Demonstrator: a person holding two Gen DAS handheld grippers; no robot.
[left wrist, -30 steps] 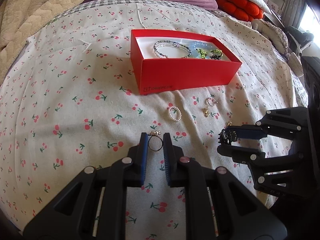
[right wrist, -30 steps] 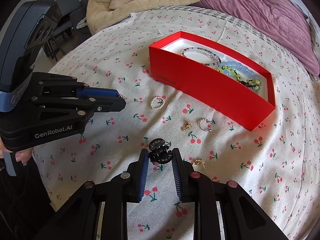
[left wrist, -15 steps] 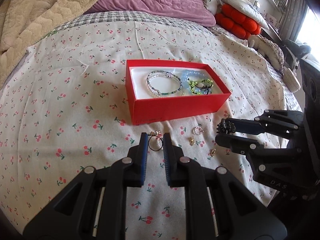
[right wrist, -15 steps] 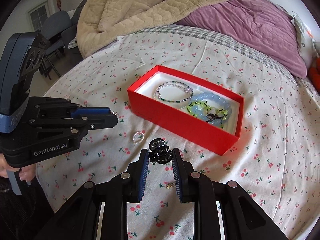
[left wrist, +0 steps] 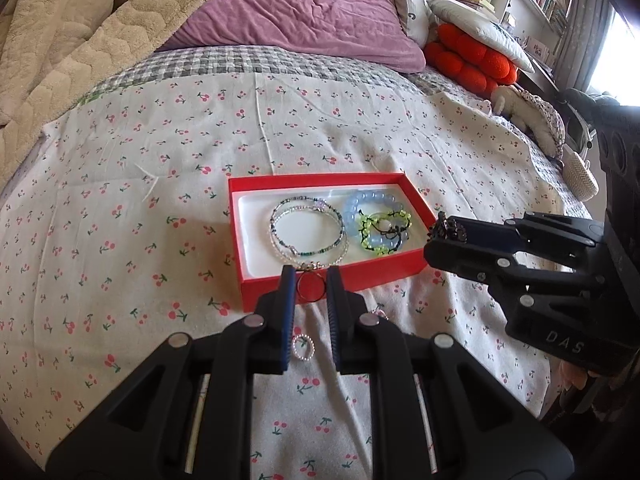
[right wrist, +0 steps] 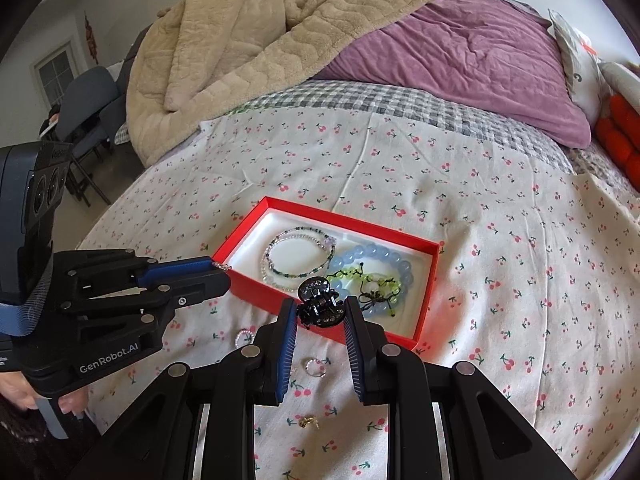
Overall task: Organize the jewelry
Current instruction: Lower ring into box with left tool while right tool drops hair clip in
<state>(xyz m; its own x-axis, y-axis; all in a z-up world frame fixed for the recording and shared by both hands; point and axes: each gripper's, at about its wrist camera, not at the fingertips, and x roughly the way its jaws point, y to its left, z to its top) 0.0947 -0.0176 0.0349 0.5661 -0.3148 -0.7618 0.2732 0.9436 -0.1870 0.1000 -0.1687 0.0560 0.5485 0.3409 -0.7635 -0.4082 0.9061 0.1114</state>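
My left gripper [left wrist: 311,280] is shut on a thin ring with a small stone [left wrist: 310,266], held in the air just before the near wall of the red box [left wrist: 316,178]. My right gripper [right wrist: 320,309] is shut on a black rhinestone hair clip [right wrist: 318,304], over the box's [right wrist: 352,222] near wall. Thin beaded bracelets [left wrist: 308,232], a blue bead bracelet [left wrist: 372,204] and a green one [left wrist: 386,224] lie inside the box. In the left wrist view the right gripper [left wrist: 444,232] shows at the right with the clip.
A pearl ring [left wrist: 302,347], a small silver ring [right wrist: 315,366] and a gold earring [right wrist: 308,422] lie loose on the cherry-print sheet [left wrist: 120,240] before the box. Behind are a beige blanket [right wrist: 248,52], a purple duvet [right wrist: 460,52] and orange cushions [left wrist: 468,60].
Both grippers have risen from the sheet and come toward the red box, each keeping its piece. The loose pieces on the sheet now lie below and behind the fingertips.
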